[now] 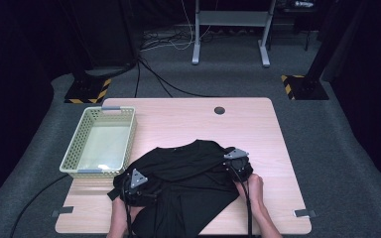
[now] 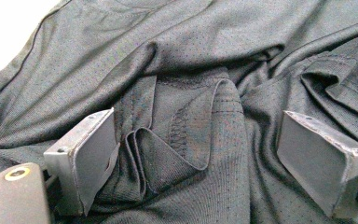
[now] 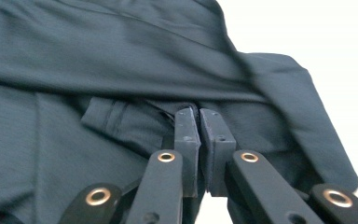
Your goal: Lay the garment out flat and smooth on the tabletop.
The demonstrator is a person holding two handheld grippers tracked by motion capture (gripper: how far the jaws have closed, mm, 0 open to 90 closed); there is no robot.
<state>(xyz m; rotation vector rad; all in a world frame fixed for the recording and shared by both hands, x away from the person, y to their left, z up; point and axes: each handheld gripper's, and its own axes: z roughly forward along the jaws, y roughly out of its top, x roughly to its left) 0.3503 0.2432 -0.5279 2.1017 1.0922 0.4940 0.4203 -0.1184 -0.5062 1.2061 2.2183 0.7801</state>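
Shirt (image 1: 183,183) lies crumpled at the desk's (image 1: 258,119) near edge, part-folded by our reading, with most folding left. Left gripper (image 2: 200,154) is spread wide over a bunched hem; right gripper (image 3: 198,135) is clamped at the shirt's right edge. Basket (image 1: 74,148) waits at the left edge.

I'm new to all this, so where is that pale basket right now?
In the high view the basket sits on the table's left side, just beyond the left gripper and beside the black shirt.
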